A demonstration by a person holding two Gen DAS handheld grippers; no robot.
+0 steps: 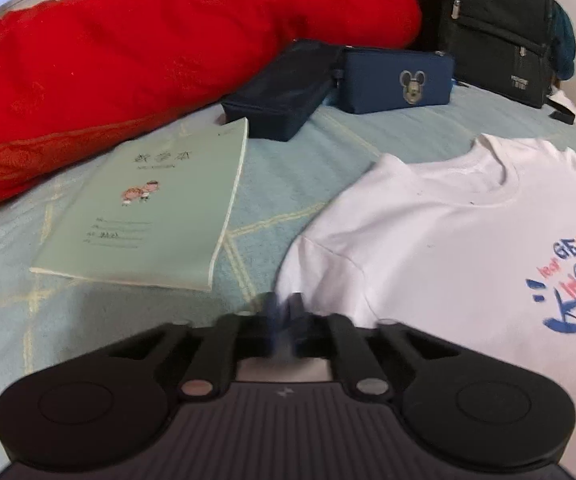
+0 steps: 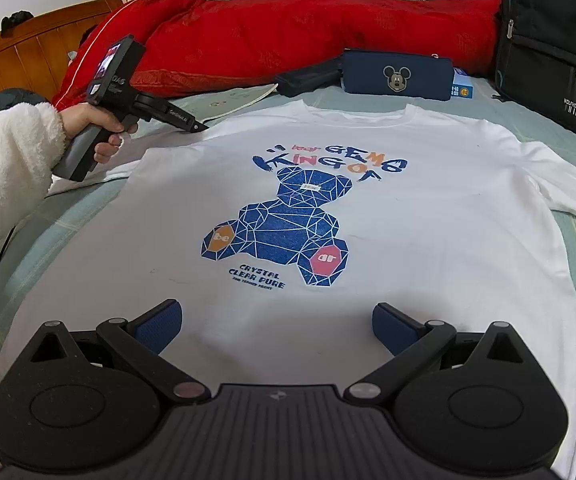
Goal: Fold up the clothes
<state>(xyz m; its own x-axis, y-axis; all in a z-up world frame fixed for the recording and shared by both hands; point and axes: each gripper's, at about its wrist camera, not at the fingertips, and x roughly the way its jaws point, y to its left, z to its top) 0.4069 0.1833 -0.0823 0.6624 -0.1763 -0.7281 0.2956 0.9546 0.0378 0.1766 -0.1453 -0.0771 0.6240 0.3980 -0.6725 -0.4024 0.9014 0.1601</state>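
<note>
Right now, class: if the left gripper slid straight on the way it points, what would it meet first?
Probably the white T-shirt's shoulder, whose edge the shut left gripper already touches. Beyond lies the dark case; depth is unclear.

The left claw (image 1: 284, 316) sits low over the bed (image 1: 308, 160), its blurred fingers drawn together at the shoulder edge of a white shirt (image 1: 428, 248); whether cloth is pinched is unclear. A green notebook (image 1: 148, 208) lies to the left. Behind it are a dark case (image 1: 280, 88) beside a blue pouch (image 1: 396, 80), a red quilt (image 1: 128, 60) and a black backpack (image 1: 496, 28).
</note>
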